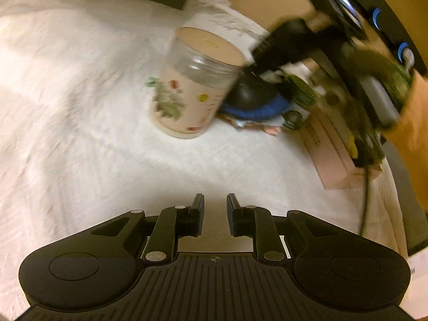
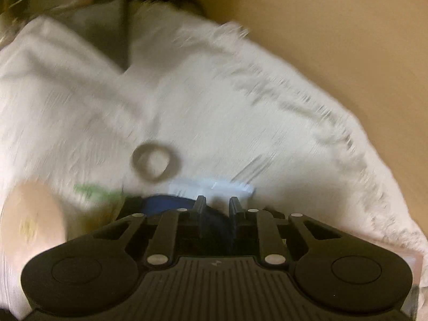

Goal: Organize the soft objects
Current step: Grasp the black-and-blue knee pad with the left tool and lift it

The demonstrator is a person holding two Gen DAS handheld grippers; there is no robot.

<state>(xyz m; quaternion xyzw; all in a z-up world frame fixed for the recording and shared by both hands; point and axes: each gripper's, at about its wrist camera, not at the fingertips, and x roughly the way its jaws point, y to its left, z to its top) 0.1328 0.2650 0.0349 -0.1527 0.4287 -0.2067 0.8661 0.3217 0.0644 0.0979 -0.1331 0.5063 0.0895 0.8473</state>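
Landmark: the jar (image 1: pixel 192 85), a clear tub with a tan lid and a flowered label, standing tilted on the white cloth (image 1: pixel 80 107).

Left claw (image 1: pixel 215 208): low in the left wrist view, over bare cloth nearer the camera than the jar. Jaws narrow, a slim gap between the pads, nothing in it.

Soft thing: a blue cushion-like piece (image 1: pixel 256 109) lies on the cloth just right of the jar, touching or nearly touching its base. A dark rounded lump (image 1: pixel 248 91) sits on top of it. Both are well apart from the left claw, beyond it and to its right.

Right claw (image 2: pixel 216 206): seen from the left wrist as a black blurred tool (image 1: pixel 283 45) coming down from the upper right onto the dark lump. In its own view the jaws are narrow; the blue piece (image 2: pixel 168 203) shows right under and behind the fingertips. Blur hides whether the pads pinch it.

Right of the jar, further: a small dark-green tin (image 1: pixel 299 101), then a pink box (image 1: pixel 331 149) at the cloth's edge, with a black cable (image 1: pixel 365 200) hanging past it. A hand in an orange sleeve (image 1: pixel 417 133) is at the far right.

Right wrist view, beyond the jar: a grey ring (image 2: pixel 155 160) lies flat on the cloth ahead of the right claw. The jar's lid (image 2: pixel 32 214) shows at lower left.

In the way: the jar crowds the blue piece on its left, the tin on its right.
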